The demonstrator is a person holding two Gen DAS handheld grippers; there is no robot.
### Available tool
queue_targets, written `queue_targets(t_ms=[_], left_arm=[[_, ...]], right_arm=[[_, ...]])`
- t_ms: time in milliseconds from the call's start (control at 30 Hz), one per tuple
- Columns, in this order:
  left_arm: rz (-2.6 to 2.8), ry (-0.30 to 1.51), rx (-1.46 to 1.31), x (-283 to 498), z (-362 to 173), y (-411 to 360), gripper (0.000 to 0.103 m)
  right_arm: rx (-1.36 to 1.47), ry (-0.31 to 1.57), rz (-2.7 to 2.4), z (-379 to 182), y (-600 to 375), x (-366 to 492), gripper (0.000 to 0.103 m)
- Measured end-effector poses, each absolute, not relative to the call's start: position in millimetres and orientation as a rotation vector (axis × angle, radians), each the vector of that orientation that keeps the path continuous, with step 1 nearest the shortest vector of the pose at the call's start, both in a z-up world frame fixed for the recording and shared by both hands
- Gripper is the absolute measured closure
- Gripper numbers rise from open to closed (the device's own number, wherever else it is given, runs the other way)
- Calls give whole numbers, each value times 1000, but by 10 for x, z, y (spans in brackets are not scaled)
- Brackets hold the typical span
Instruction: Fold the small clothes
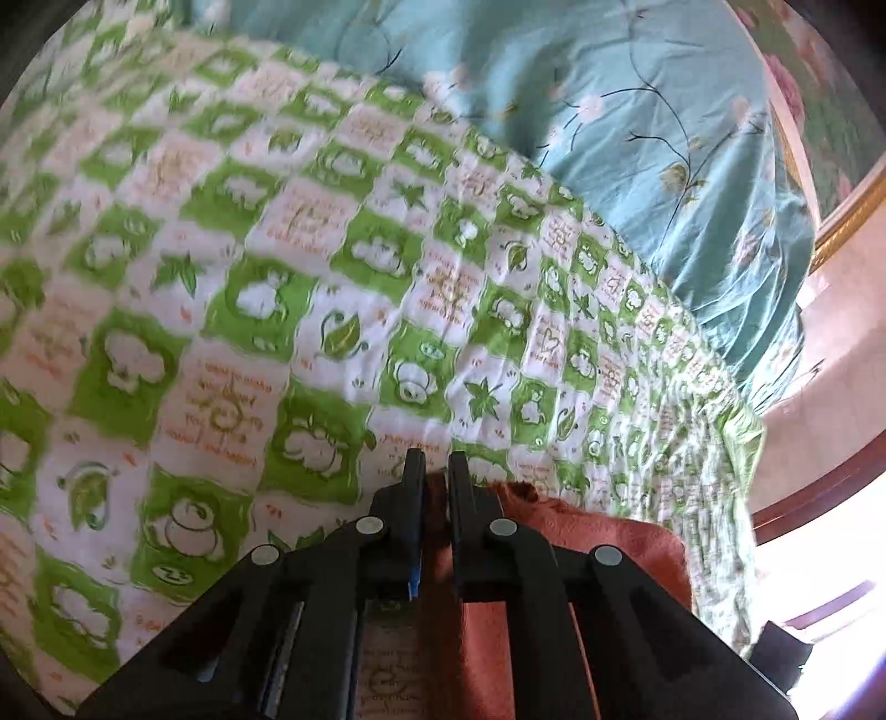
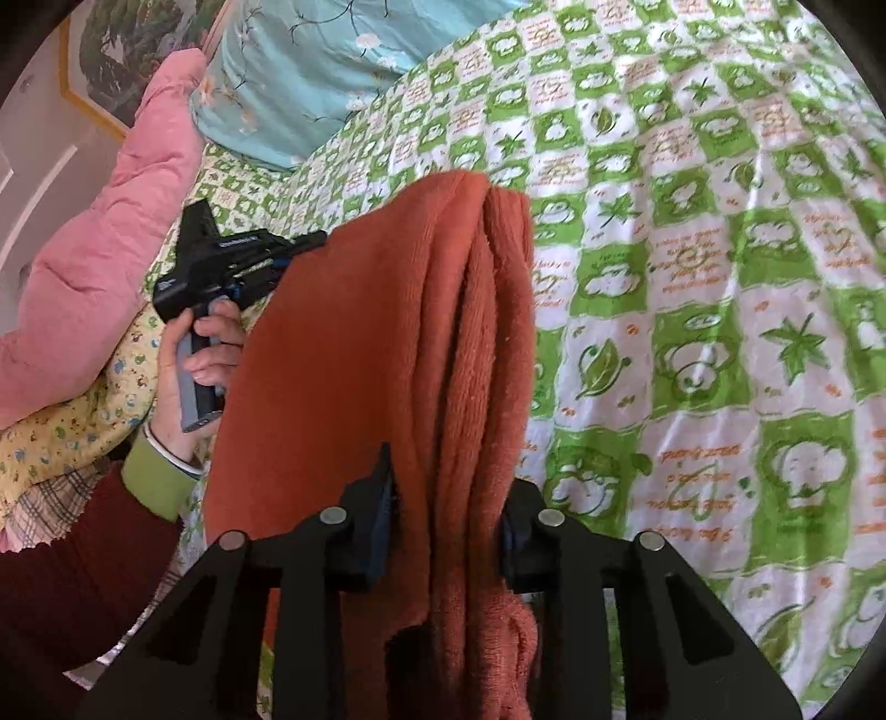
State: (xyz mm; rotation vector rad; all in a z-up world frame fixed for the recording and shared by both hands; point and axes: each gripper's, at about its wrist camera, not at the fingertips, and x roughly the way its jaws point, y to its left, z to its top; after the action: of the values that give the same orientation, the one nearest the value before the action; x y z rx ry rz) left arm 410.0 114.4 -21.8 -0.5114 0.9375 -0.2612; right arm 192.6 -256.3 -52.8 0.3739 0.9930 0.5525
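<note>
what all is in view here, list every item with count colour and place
orange fleece garment: one, rust orange, held up above the bed, hanging in folds between both grippers
bedspread: one, green and white checks with leaf and cartoon prints, covering the bed
blue quilt: one, light blue with flower print, bunched at the far end of the bed
pink padded item: one, pink, left of the bed beside the blue quilt
framed picture: one, gold frame, on the wall behind
left hand-held gripper: one, black, shut on an edge of the garment
right hand-held gripper: one, black, closed around the bunched garment
person's left hand: one, holding the left gripper's handle; green cuff, dark red sleeve
</note>
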Motion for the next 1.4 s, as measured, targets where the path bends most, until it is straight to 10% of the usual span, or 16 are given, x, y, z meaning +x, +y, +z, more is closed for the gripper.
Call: queue_targets(t_ms=[333,467,567,1400], left_arm=[[-145,887,-376,2910,84,1090,60],[-131,902,-351,2445,15,935,59],[-115,935,-301,2270,-65,791,62],[-138,959,-207,2140,9,443,56]], right_arm=[[296,826,499,-18,-2484,1985,61],[248,898,497,-133,-2287,2158,68],[216,949,496,-271,-2191,2216,97],[321,836,502,-68,-2512,1566,93]])
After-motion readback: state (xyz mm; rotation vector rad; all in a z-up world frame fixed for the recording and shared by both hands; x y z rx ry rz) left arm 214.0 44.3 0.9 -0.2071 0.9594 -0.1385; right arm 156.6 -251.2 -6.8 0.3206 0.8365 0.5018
